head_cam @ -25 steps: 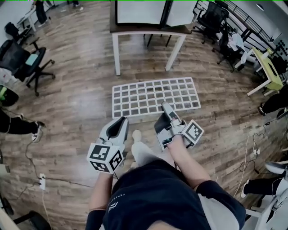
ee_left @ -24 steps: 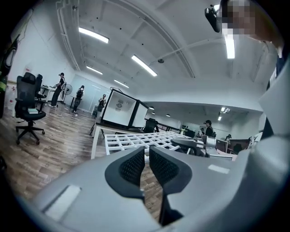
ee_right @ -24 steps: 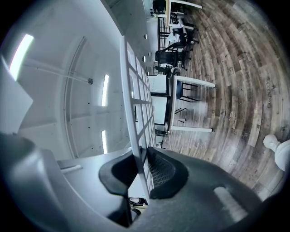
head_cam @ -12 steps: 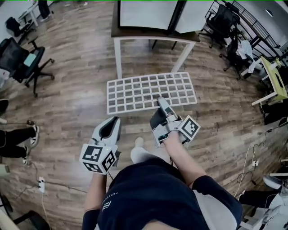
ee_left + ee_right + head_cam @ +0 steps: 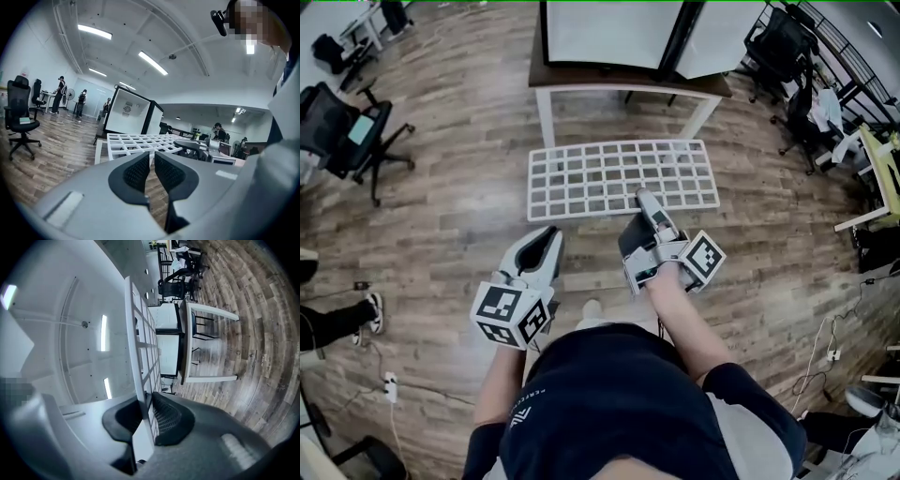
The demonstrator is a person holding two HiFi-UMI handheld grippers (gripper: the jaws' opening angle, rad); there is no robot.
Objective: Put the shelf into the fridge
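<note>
Since the earlier frame, the white wire-grid shelf (image 5: 623, 178) has drawn closer to the legs of the dark-topped, white-legged surface (image 5: 546, 108), and the left tool (image 5: 549, 234) has advanced toward the shelf's near edge.

At far left, a black wheeled office chair (image 5: 342, 127) stands on the brown wood-plank floor (image 5: 459, 206). The left tool (image 5: 151, 158) is apart from the shelf, its jaws drawn almost together with only a thin slit between the ribbed pads and nothing in it.

At centre, the shelf is held roughly level and clear of the floor, directly in front of the surface. On that surface stands the white, dark-edged fridge (image 5: 600, 33).

The right tool (image 5: 645, 199) is clamped on the shelf's near edge, right of its middle. In the right gripper view its jaws (image 5: 146, 401) close on the white rim bar, and the grid extends away from them.
</note>
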